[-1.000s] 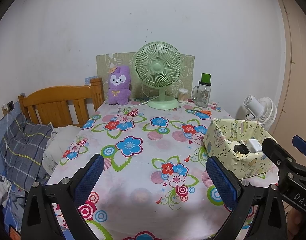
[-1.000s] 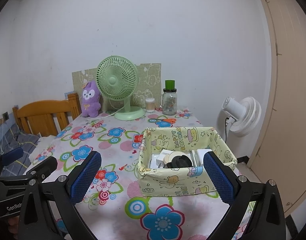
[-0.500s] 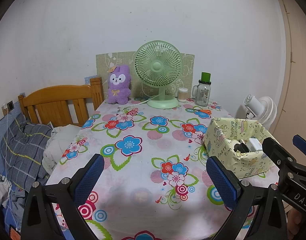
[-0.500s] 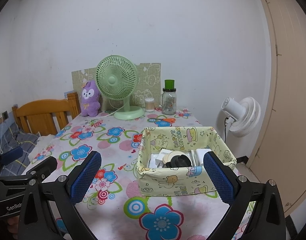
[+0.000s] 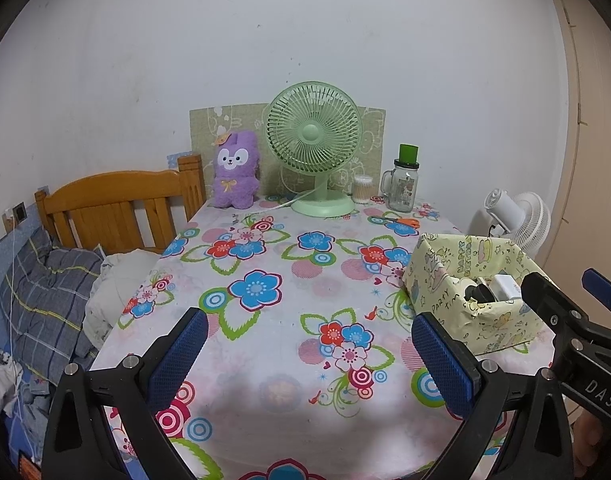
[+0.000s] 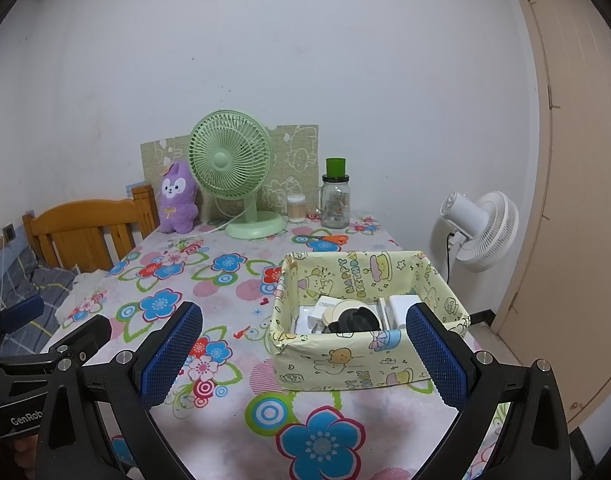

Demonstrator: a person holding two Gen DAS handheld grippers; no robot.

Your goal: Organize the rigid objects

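A yellow cartoon-print box (image 6: pixel 369 356) (image 5: pixel 485 320) stands at the table's right front, holding white boxes (image 6: pixel 401 308), a round tan piece and a black object (image 6: pixel 355 320). Orange-handled scissors (image 6: pixel 331 239) (image 5: pixel 401 222) lie near the far edge. My right gripper (image 6: pixel 305 356) hovers open above the near edge, its right pad level with the box's right corner. My left gripper (image 5: pixel 309 356) is open over the flowered cloth, left of the box, with nothing between its pads. Each gripper shows at the edge of the other's view.
At the back stand a green desk fan (image 5: pixel 315 148), a purple plush toy (image 5: pixel 235 176), a cotton-swab tub (image 5: pixel 362 189) and a glass jar with a green lid (image 5: pixel 403 184). A wooden headboard (image 5: pixel 113 204) and bedding lie left. A white floor fan (image 6: pixel 481 228) stands right.
Both views have drawn back and risen very slightly; the box and table items sit a little lower and farther. Both grippers stay open and empty.
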